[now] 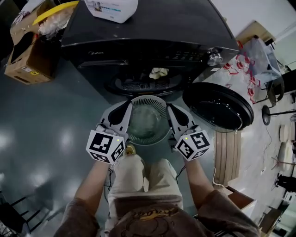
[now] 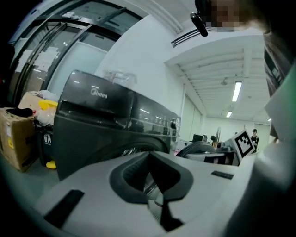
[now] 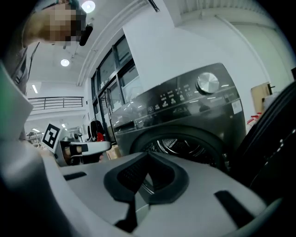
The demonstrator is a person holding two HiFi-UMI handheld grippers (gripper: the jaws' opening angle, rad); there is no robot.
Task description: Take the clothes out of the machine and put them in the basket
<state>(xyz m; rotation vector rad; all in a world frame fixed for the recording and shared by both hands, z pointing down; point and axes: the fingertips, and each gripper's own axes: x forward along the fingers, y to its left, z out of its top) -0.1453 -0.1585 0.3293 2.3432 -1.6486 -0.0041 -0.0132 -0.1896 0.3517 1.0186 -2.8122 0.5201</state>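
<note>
A dark front-loading washing machine stands ahead with its round door swung open to the right. A pale piece of clothing lies in the drum mouth. On the floor just before the opening sits a round grey slatted basket; nothing shows in it. My left gripper hangs at the basket's left rim and my right gripper at its right rim. Both are shut with nothing held. The left gripper points at the machine. The right gripper faces the drum.
An open cardboard box with wrapped items stands left of the machine. A white container rests on the machine's top. Wooden slats lie right of the person's legs, and bags sit beyond the door.
</note>
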